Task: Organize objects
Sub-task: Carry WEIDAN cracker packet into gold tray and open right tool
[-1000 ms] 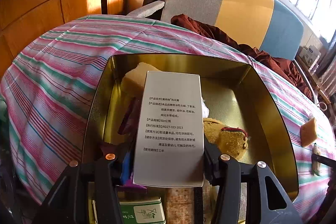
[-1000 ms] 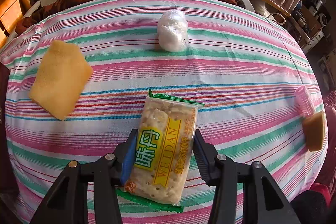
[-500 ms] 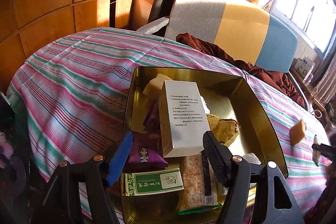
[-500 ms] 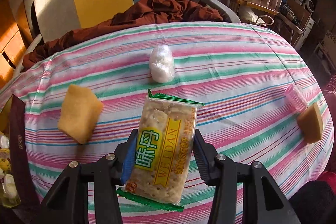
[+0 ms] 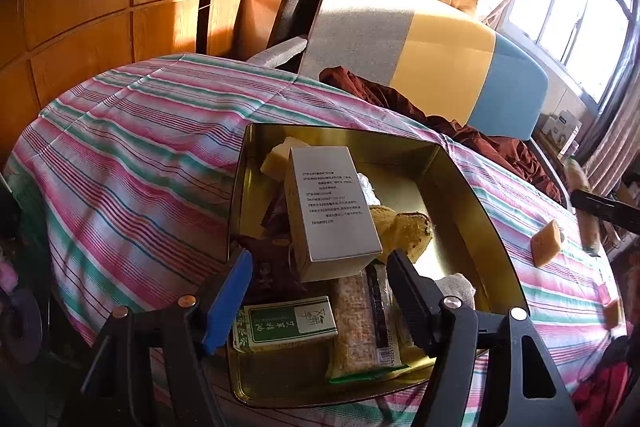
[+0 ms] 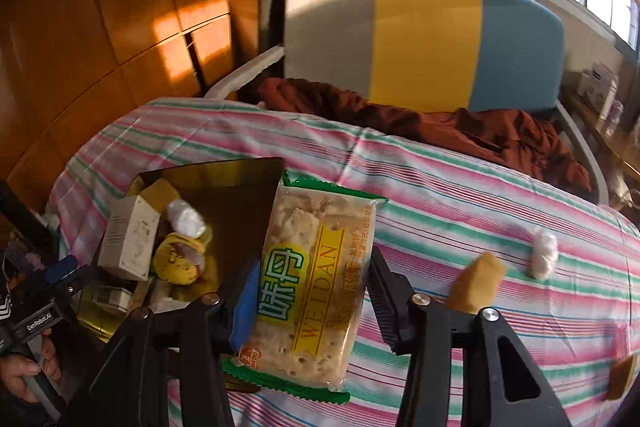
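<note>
Striped cloth covers the table carrying the gold tin [image 5: 460,179]. Right gripper [image 6: 308,291] pinches the cracker packet [image 6: 316,279] beside the tin. Left gripper [image 5: 320,275] is spread, empty. Risk: the crowded tin leaves little room, so the packet may slide out.

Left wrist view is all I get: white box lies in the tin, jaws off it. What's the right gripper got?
Observer: The right gripper has its jaws shut on a green-edged cracker packet.
Operator: Over the tin yet?
Observer: Not clearly. In the right wrist view the packet sits at the right edge of the tin, mostly over the striped cloth.
Operator: Anything loose on the cloth outside my view?
Observer: A white wrapped ball lies on the cloth, just right of a yellow sponge piece.
</note>
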The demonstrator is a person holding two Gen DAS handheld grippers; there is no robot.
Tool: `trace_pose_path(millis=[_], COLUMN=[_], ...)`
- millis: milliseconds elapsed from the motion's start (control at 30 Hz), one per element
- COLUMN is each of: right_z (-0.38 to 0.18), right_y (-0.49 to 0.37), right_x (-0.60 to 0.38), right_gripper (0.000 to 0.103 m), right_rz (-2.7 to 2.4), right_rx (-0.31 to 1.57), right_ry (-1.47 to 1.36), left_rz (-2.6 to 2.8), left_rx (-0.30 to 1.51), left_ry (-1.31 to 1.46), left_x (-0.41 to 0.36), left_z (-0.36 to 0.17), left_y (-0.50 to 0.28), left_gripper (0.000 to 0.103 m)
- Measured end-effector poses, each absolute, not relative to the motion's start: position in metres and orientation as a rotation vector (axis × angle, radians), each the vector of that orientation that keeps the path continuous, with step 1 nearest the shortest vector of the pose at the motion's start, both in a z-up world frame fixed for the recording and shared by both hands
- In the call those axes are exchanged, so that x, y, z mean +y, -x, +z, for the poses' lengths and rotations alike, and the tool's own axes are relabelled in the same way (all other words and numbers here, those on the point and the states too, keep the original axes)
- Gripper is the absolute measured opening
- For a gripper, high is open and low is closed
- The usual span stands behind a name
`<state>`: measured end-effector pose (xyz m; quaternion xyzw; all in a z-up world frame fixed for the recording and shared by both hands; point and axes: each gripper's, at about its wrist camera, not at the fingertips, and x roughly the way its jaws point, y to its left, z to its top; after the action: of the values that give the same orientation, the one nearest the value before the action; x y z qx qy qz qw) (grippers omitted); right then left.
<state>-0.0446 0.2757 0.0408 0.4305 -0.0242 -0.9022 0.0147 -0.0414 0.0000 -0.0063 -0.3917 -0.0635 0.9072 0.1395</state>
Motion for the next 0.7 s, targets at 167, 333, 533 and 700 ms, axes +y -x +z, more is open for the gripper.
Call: trace_pose_path(millis=[167,333,533,700], right_z=[-0.004,-0.041,-0.055,-0.059], right_y=[0.094,0.121,0.132,0.130], right_x=[0.220,0.201,0.198,0.201], right_gripper=[0.050,0.050,0.050,0.053], right_rz=[-2.658,-2.590,-2.568,-2.576], right_rx=[0.110,0.219,0.215,0.186], right_ry=[-1.496,-1.633,-1.666,-1.663], left_rz=[2.623,2.630,2.626,2.623], left_rx=[-0.196,-0.223,-0.235,-0.227], left_ry=[1.122,1.129,1.146,1.151], left_x=[-0.009,-0.020,-0.025,-0.022], left_z=[-0.004,-0.006,-0.010,-0.010], left_y=[0.037,0.037,0.039,0.038], left_gripper=[0.073,0.073,0.073,0.074])
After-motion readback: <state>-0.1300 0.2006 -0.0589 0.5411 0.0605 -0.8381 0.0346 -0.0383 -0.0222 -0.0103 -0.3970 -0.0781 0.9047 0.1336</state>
